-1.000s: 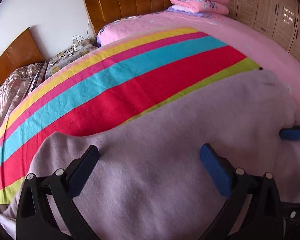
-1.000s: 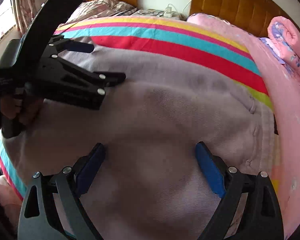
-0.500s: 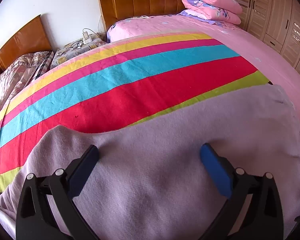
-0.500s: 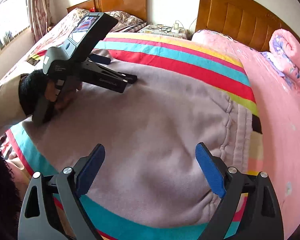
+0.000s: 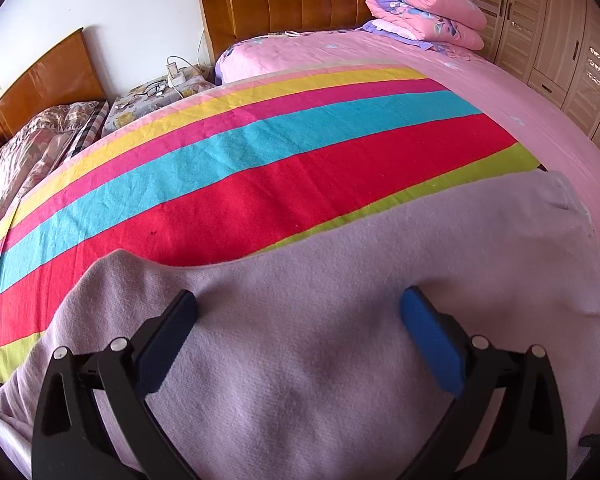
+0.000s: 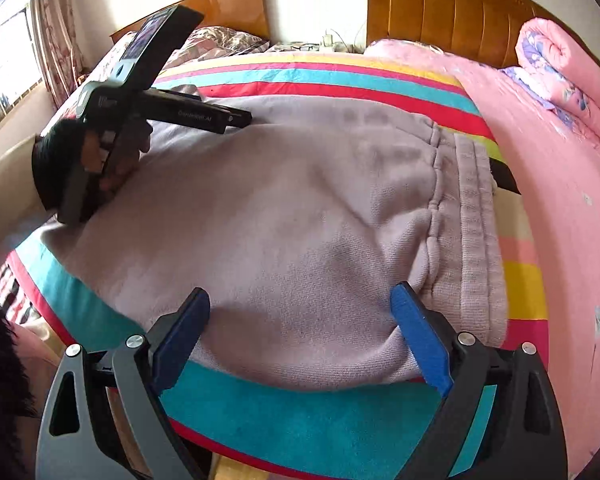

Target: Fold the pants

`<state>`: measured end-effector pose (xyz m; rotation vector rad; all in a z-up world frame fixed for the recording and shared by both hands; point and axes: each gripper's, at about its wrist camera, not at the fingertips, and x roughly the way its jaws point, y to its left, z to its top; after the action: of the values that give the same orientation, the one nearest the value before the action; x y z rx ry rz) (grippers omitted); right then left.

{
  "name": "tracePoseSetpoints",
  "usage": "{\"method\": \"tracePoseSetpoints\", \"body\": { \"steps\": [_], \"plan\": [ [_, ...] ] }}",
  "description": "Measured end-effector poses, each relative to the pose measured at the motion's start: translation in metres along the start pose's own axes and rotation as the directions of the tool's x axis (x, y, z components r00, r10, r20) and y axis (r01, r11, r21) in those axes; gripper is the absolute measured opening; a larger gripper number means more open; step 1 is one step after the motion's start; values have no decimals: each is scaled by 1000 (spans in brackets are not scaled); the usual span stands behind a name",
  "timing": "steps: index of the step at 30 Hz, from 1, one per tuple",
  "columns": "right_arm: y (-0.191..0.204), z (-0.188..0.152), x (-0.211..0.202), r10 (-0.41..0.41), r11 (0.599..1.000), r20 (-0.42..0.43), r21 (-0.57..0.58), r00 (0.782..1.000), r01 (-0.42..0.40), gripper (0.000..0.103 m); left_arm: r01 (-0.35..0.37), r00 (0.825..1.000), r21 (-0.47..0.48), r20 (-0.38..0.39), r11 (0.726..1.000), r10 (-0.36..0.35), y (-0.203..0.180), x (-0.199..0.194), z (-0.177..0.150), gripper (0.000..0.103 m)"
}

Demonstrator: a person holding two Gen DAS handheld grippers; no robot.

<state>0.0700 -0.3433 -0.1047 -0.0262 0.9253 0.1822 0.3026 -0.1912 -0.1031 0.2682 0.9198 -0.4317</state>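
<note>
Pants: lilac knit sweatpants [image 6: 300,208] are lying flat across the striped blanket [image 5: 260,168], covering the near part of the bed; ribbed waistband [image 6: 476,232] is lying toward the right side in the right wrist view.
Left gripper [image 5: 300,320]: hovering low over the pants fabric, fingers [image 5: 432,340] standing wide apart, nothing between them. In the right wrist view the same gripper [image 6: 236,118] is sitting at the far left part of the pants, the person's hand [image 6: 112,160] gripping its handle.
Right gripper [image 6: 300,320]: fingers [image 6: 420,340] standing wide apart, straddling the near edge of the pants close to the waistband, gripping nothing.
Surroundings: pink sheet [image 5: 520,92] is lying beyond the blanket; rolled pink quilt [image 5: 424,8] is resting by the wooden headboard [image 5: 284,0]; wardrobe [image 5: 560,40] is standing at right.
</note>
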Motion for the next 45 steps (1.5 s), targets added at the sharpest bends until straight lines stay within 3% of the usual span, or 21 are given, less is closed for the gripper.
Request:
{"method": "tracePoseSetpoints", "body": {
  "steps": [3, 6, 9, 11, 14, 18, 20, 23, 25, 28, 30, 32, 34, 36, 38, 40, 43, 45],
  "plan": [
    [1, 6, -10, -15, 996, 33, 84, 999, 12, 89, 6, 1000, -4, -6, 1000, -6, 0, 1, 1, 102],
    [13, 11, -22, 13, 993, 118, 119, 993, -27, 89, -3, 1000, -15, -21, 1000, 2, 0, -10, 3, 102],
    [30, 15, -22, 33, 994, 155, 96, 987, -48, 89, 81, 996, -111, 56, 991, -75, 14, -50, 9, 102],
    [37, 18, -16, 62, 992, 155, 103, 986, -79, 89, 100, 992, -143, 97, 985, -86, 33, -77, 9, 102],
    [50, 40, -12, 109, 992, 162, 52, 981, -118, 89, 50, 993, -219, 115, 975, -25, 83, -104, -2, 102],
    [74, 95, 5, 126, 992, 200, -19, 972, -124, 89, -79, 992, -374, 66, 924, 112, 166, -125, -38, 102],
    [88, 134, 33, 115, 993, 173, -14, 978, -115, 89, -166, 980, -428, 32, 888, 198, 198, -133, -61, 102],
    [128, 185, 84, 162, 986, 131, -65, 978, -155, 89, -273, 952, -477, -12, 836, 305, 229, -141, -91, 102],
    [160, 206, 123, 178, 977, 61, -127, 982, -169, 89, -304, 945, -483, -44, 821, 324, 241, -137, -103, 102],
    [201, 214, 167, 197, 953, -27, -228, 980, -198, 89, -359, 930, -443, -89, 822, 358, 246, -123, -109, 102],
    [212, 213, 183, 129, 946, -35, -294, 991, -133, 92, -374, 925, -402, -94, 836, 368, 243, -114, -108, 102],
    [203, 215, 186, 90, 958, -24, -272, 996, -93, 92, -428, 903, -341, -133, 837, 408, 241, -98, -103, 102],
    [182, 219, 187, -32, 975, 12, -219, 999, 34, 92, -474, 881, -307, -153, 825, 448, 243, -89, -99, 102],
    [163, 222, 183, -30, 990, 9, -134, 1000, 31, 92, -509, 861, -308, -180, 804, 476, 246, -85, -96, 102],
    [167, 222, 174, 32, 990, 46, -139, 998, -25, 92, -506, 863, -319, -176, 801, 474, 248, -83, -97, 102],
    [187, 220, 171, 95, 974, 46, -213, 994, -83, 93, -497, 867, -332, -169, 802, 468, 250, -84, -99, 102],
    [224, 215, 185, 48, 932, 24, -362, 999, -36, 93, -493, 870, -339, -162, 801, 466, 250, -84, -100, 102],
    [219, 220, 194, 42, 943, 3, -330, 999, -39, 95, -495, 868, -338, -154, 801, 471, 250, -84, -101, 102]
  ]
}}
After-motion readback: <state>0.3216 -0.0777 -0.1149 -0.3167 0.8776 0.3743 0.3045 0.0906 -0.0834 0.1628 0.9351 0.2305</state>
